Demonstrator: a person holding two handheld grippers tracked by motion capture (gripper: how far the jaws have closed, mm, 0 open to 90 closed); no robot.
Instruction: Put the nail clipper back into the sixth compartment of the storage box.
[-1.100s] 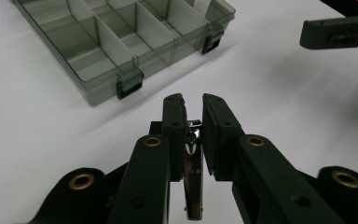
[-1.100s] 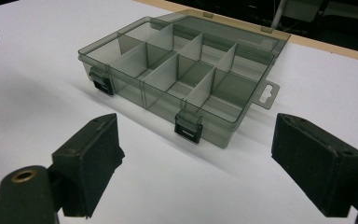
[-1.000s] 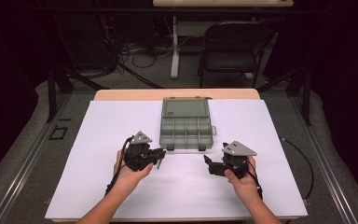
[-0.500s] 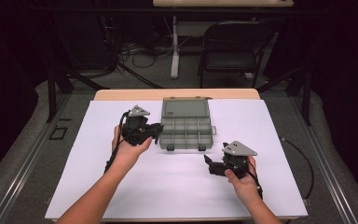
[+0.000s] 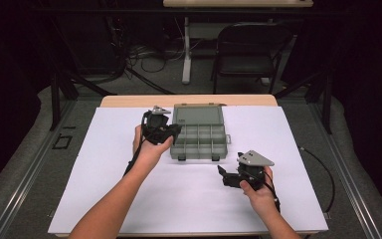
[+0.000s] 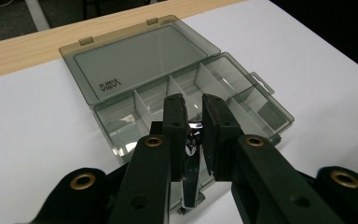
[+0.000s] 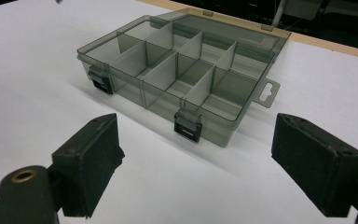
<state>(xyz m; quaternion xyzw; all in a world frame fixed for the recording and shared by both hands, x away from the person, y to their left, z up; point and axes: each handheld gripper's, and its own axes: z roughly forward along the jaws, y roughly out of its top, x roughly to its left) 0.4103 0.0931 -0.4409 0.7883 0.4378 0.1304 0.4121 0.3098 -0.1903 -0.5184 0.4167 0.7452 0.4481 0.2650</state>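
Left gripper [image 6: 193,109] pinching a small shiny metal clip [image 6: 192,158] standing on end, long way up and down, just above the near edge of the open smoky-grey plastic box [image 6: 177,84], right gripper [image 7: 196,154] spread wide and empty, near that box.

1. Small embossed lettering is seen on the open lid [image 6: 135,58] of the smoky plastic compartment box [image 6: 186,100], near the lid's corner by the hinge line.
2. The lettering is seen upside down and cannot be made out with certainty.
3. No other text, number or sign is found.
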